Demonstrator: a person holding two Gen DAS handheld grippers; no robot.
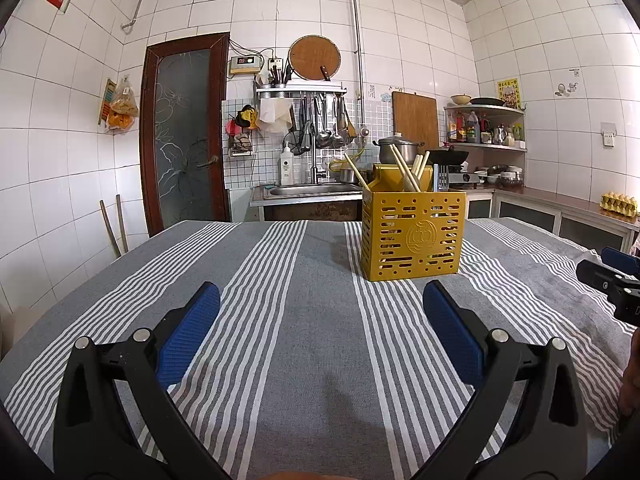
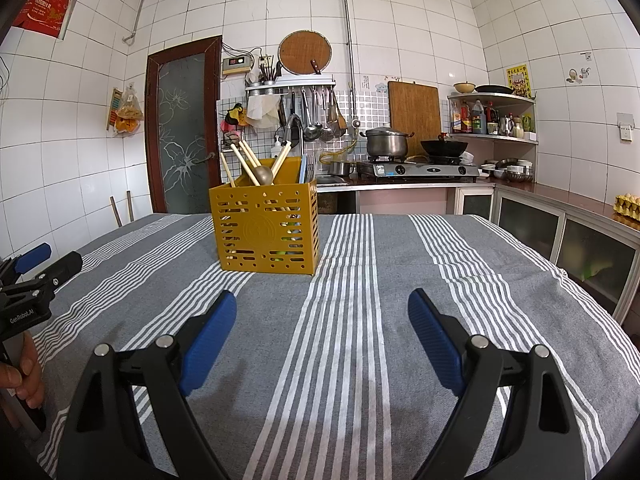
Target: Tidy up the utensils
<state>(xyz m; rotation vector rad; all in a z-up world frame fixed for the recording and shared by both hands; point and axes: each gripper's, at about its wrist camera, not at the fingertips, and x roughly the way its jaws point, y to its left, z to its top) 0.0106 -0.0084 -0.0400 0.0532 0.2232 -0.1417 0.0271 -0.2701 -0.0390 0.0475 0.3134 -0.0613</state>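
Note:
A yellow perforated utensil holder (image 1: 414, 234) stands upright on the striped tablecloth, ahead and right of my left gripper (image 1: 321, 300). It holds several wooden chopsticks (image 1: 402, 166), a spoon and a fork (image 1: 443, 178). In the right wrist view the holder (image 2: 266, 228) stands ahead and left of my right gripper (image 2: 322, 306), with chopsticks (image 2: 248, 162) and a spoon (image 2: 264, 175) sticking out. Both grippers are open, empty and low over the cloth. The right gripper shows at the right edge of the left wrist view (image 1: 612, 274); the left one shows at the left edge of the right wrist view (image 2: 36, 270).
The table carries a grey and white striped cloth (image 1: 296, 320). Behind it are a sink (image 1: 308, 190), a stove with a pot (image 2: 386, 142) and a wok (image 2: 444, 147), a corner shelf with bottles (image 2: 492, 118), and an egg tray (image 2: 628, 202) on the right counter.

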